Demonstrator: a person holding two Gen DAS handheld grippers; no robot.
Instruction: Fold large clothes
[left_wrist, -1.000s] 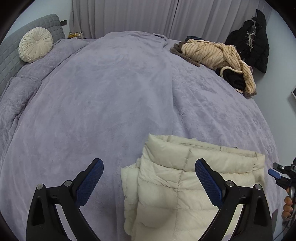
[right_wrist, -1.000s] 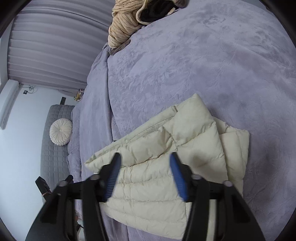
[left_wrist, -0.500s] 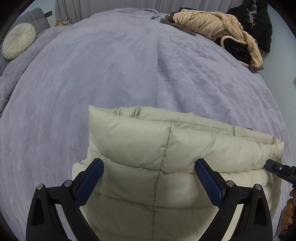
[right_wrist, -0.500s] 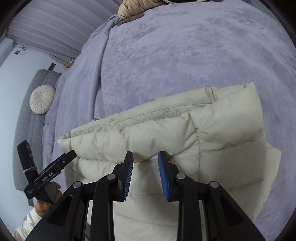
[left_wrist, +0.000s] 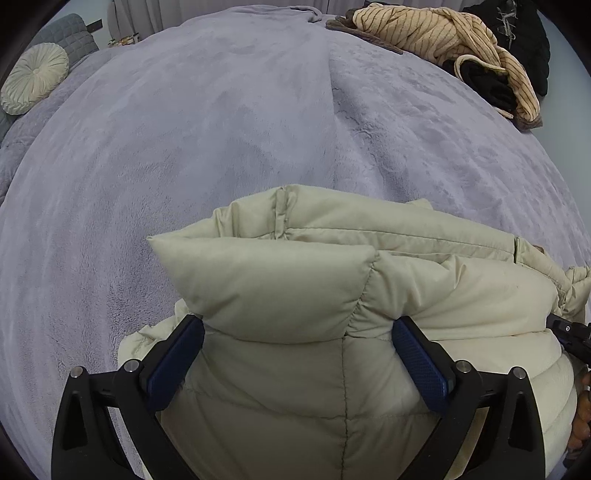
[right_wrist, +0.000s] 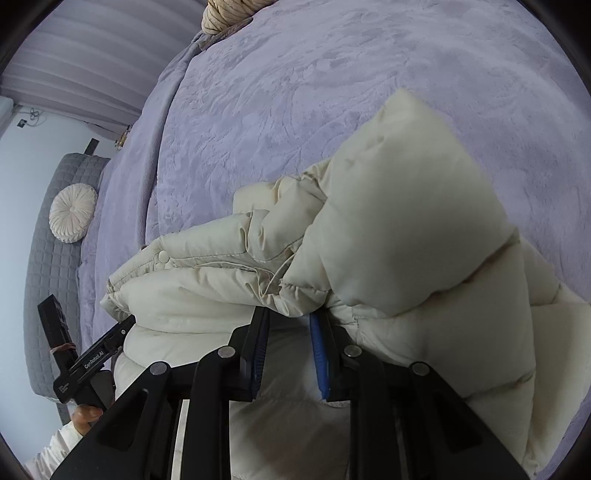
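A cream puffer jacket (left_wrist: 332, 288) lies folded in thick layers on the lilac bed cover (left_wrist: 184, 147). My left gripper (left_wrist: 301, 347) stands wide open just over the jacket's left part, a puffy fold bulging between its blue pads without being squeezed. In the right wrist view the jacket (right_wrist: 406, 221) rises close to the lens. My right gripper (right_wrist: 290, 343) has narrow jaws that are closing, with the gathered hem at their tips and jacket fabric showing in the gap. The left gripper's black body (right_wrist: 92, 354) sits at the jacket's left end.
A striped tan garment heap (left_wrist: 443, 29) and a black coat (left_wrist: 524, 33) lie at the bed's far right. A round cream cushion (left_wrist: 35, 83) rests by the grey headboard (right_wrist: 48, 277). A hand (right_wrist: 86, 413) shows at lower left.
Both grippers have come down close onto the jacket, which now fills the lower half of each view. The right jaws have narrowed; the left jaws kept their wide spread.
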